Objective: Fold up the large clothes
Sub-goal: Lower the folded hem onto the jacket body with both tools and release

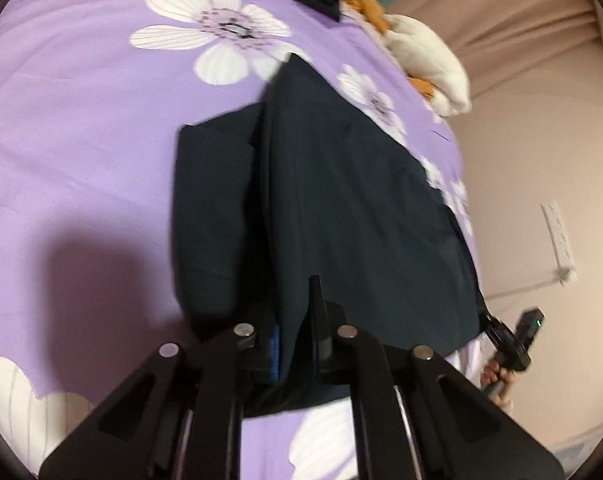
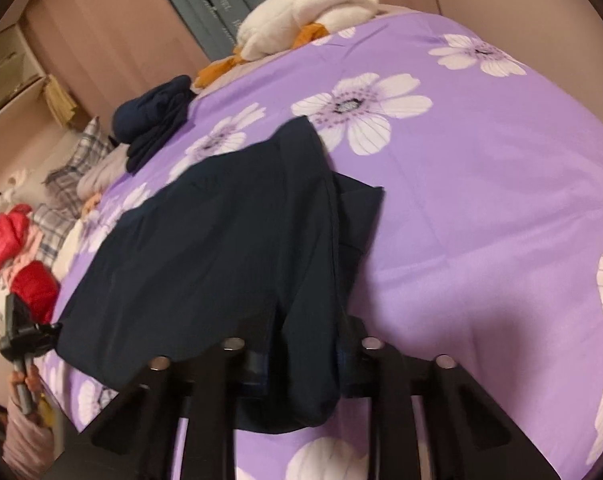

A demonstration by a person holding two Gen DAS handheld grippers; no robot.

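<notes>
A dark navy garment [image 1: 341, 200] lies partly folded on a purple bedspread with white flowers [image 1: 81, 140]. My left gripper [image 1: 297, 320] is shut on one near corner, where layered cloth and a blue edge sit between its fingers. The right gripper [image 1: 497, 330] shows at the garment's other near corner, with a hand [image 1: 497, 380] on its handle. In the right wrist view the same garment [image 2: 221, 240] spreads over the bedspread [image 2: 481, 200], and my right gripper [image 2: 301, 344] is shut on a bunched fold of it. The left gripper [image 2: 49, 328] pinches the far left corner.
A stack of folded dark clothes [image 2: 153, 120] sits at the bed's far edge beside a white and orange plush [image 2: 309, 4]. Red clothes [image 2: 17, 248] and a plaid pillow [image 2: 81, 160] lie to the left. A power strip [image 1: 559, 240] hangs on the wall.
</notes>
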